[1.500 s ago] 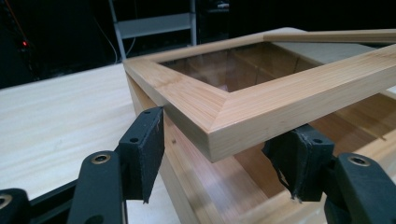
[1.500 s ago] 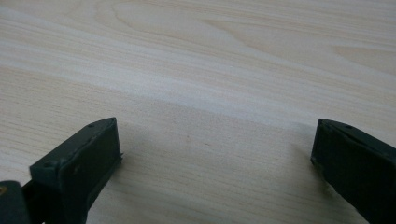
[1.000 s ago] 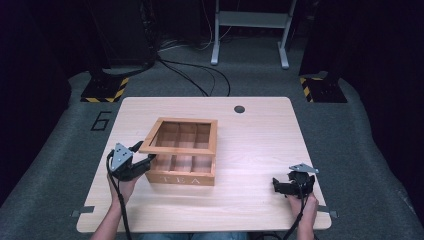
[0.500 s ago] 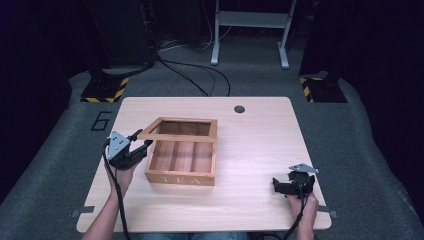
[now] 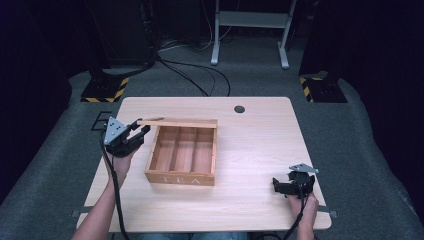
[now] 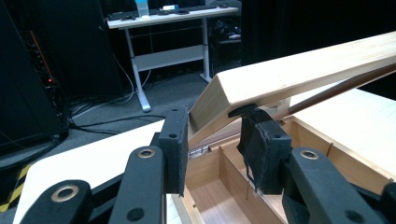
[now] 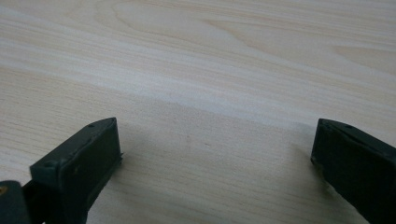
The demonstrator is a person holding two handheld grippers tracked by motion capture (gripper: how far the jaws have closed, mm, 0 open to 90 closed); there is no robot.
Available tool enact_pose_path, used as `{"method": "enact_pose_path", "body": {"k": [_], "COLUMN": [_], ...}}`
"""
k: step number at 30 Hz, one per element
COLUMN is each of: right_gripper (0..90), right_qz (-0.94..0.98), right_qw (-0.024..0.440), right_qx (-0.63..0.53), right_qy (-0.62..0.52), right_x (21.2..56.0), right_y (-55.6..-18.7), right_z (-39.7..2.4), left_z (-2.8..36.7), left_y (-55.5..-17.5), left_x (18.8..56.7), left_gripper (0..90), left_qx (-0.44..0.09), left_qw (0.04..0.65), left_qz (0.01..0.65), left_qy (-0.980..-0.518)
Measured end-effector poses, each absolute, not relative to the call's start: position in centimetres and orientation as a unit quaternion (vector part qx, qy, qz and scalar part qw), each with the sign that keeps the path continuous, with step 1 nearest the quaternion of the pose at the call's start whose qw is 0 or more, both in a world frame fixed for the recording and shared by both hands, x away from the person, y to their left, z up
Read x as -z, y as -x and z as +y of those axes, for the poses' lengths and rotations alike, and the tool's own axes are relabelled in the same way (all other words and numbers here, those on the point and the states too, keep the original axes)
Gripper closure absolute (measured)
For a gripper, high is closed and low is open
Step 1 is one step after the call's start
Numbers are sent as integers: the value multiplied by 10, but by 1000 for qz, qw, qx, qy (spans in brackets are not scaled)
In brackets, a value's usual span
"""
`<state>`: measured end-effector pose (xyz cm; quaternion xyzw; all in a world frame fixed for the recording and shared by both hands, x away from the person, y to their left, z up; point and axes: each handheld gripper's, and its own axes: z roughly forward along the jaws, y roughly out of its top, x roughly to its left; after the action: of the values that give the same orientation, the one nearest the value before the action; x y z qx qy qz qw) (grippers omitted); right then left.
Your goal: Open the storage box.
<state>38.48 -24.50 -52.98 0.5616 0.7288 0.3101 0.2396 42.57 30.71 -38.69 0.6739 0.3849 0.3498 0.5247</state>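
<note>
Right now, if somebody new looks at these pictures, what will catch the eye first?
First the wooden tea box near the middle of the table, its lid lifted and its compartments bare. Next the left gripper at the lid's left corner, jaws on either side of its edge. The right gripper rests open near the table's front right corner.

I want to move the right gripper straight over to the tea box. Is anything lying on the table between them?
No. In the high view, the stretch between the right gripper and the tea box is bare tabletop.
</note>
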Motion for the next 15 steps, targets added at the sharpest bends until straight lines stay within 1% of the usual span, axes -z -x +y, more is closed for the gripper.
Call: {"method": "enact_pose_path", "body": {"k": [15], "right_gripper": [9], "right_qz": [729], "right_qw": [239], "right_qx": [-310], "right_qy": [-562], "right_x": [530], "right_y": [-385], "right_z": [-245], "left_z": [310], "left_y": [-456], "left_x": [359], "left_gripper": [631], "left_qx": [-326], "left_qw": [516], "left_qz": [387], "left_qy": [-691]}}
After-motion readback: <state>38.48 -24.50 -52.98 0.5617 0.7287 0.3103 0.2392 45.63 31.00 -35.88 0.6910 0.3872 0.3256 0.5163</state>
